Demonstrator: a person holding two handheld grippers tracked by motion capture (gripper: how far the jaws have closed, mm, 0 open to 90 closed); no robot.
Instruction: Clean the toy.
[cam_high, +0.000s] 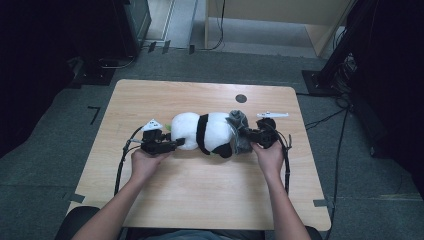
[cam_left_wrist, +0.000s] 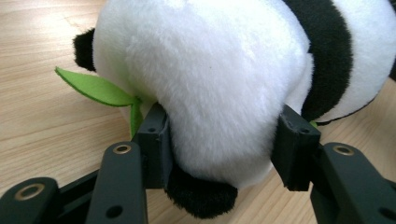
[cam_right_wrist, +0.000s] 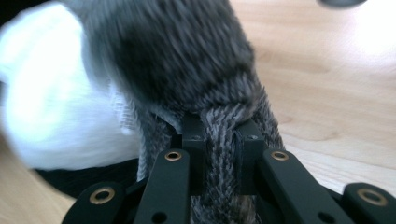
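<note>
Forearms enter the high view from 6 o'clock, each hand carrying a gripper to one end of a panda plush (cam_high: 205, 132) lying on its side across the middle of the wooden table (cam_high: 200, 185).

Left gripper (cam_high: 176, 144): at the plush's 9 o'clock end. In the left gripper view both jaws press into the white fur from either side, clamped on the rounded end. A green felt leaf (cam_left_wrist: 95, 88) sticks out at about 9 o'clock of the plush, just beside the near jaw; a black patch of fur sits under the grip.

Right gripper (cam_high: 248, 135): at the plush's 3 o'clock end, where a grey knitted sock (cam_high: 239, 131) covers part of the toy. In the right gripper view the jaws stand close together, pinching a fold of the grey knit (cam_right_wrist: 223, 140). Picture is blurred above the jaws; what part of the plush sits inside the sock I cannot tell.

Small dark round mark (cam_high: 241, 98) on the table at 12 o'clock of the sock, apart from it.
</note>
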